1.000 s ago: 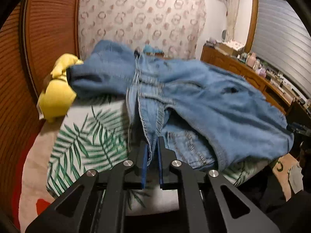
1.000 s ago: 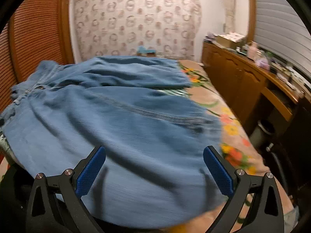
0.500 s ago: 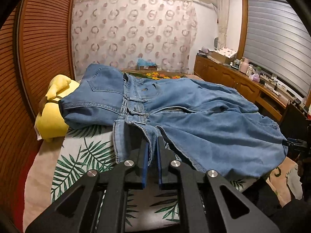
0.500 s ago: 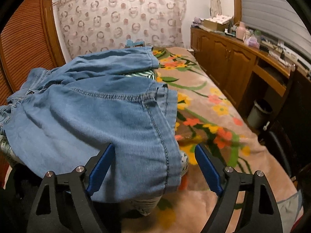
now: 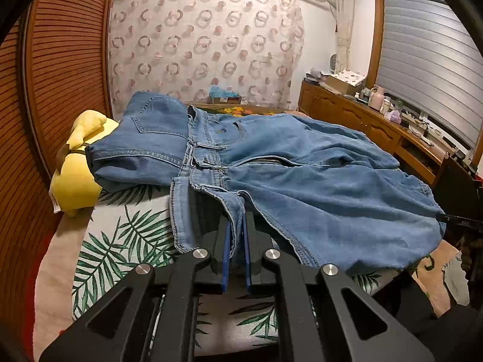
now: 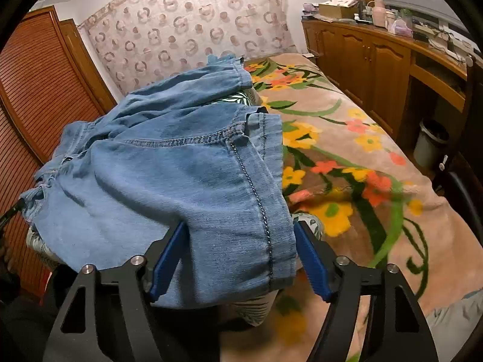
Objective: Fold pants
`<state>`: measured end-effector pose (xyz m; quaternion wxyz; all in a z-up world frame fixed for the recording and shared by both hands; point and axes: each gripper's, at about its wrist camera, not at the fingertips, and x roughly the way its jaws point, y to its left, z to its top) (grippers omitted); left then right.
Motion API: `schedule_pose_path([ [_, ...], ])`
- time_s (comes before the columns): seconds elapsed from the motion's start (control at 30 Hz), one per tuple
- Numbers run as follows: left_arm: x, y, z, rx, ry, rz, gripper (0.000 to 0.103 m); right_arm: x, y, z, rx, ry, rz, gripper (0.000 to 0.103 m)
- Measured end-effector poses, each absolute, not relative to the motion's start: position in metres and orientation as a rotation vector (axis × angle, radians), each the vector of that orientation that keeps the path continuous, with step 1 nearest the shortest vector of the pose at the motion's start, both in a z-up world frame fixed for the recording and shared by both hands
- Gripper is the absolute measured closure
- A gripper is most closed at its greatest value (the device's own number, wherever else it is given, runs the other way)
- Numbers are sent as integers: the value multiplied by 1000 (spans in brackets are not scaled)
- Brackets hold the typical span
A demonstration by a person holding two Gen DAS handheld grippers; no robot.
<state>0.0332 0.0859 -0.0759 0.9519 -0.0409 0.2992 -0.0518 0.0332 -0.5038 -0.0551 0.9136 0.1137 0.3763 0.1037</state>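
- The pants (image 5: 302, 175), blue denim, lie spread across the near edge of the bed (image 6: 347, 157), waistband toward the wooden louvred wall and the legs running out toward the flowered side.
- The left tongs (image 5: 235, 235) are closed, pinching a strip of the waistband edge between their blue pads.
- The right tongs (image 6: 241, 256) straddle the near leg's hem end; their jaws are closing with the cloth between them, and the pads do not look pressed on it yet.
- To do this step well, I judge the right pair should bite both layers of the hem squarely beside the side seam, so the leg lifts flat and does not twist.
- The left grip should keep the waistband taut while the leg end is taken.
- The denim is thick, with raised double stitching, a turned hem and a patch pocket; it drapes in soft, heavy folds.
- The bed cover is fuzzy, with palm leaves here and flowers beyond; a yellow plush toy (image 5: 75, 166) touches the waistband end.
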Motion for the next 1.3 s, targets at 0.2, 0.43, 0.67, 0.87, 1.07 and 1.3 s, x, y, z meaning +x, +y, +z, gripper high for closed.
schedule_pose_path([
  [0.2, 38, 86, -71, -85, 599, -106, 94, 32, -493, -44, 168, 764, 208, 67],
  [0.43, 50, 80, -48, -56, 535, -118, 94, 27, -481, -17, 95, 680, 222, 83],
  [0.67, 70, 78, -18, -45, 469, -137, 95, 32, -474, 24, 43, 553, 225, 84],
  [0.87, 87, 85, -3, -56, 443, -136, 95, 53, -463, 46, 24, 482, 216, 84],
  [1.07, 108, 96, 0, -54, 444, -121, 95, 79, -440, 40, -4, 444, 198, 84],
  [1.3, 142, 107, 5, -62, 445, -106, 95, 116, -432, 24, -35, 445, 169, 84],
])
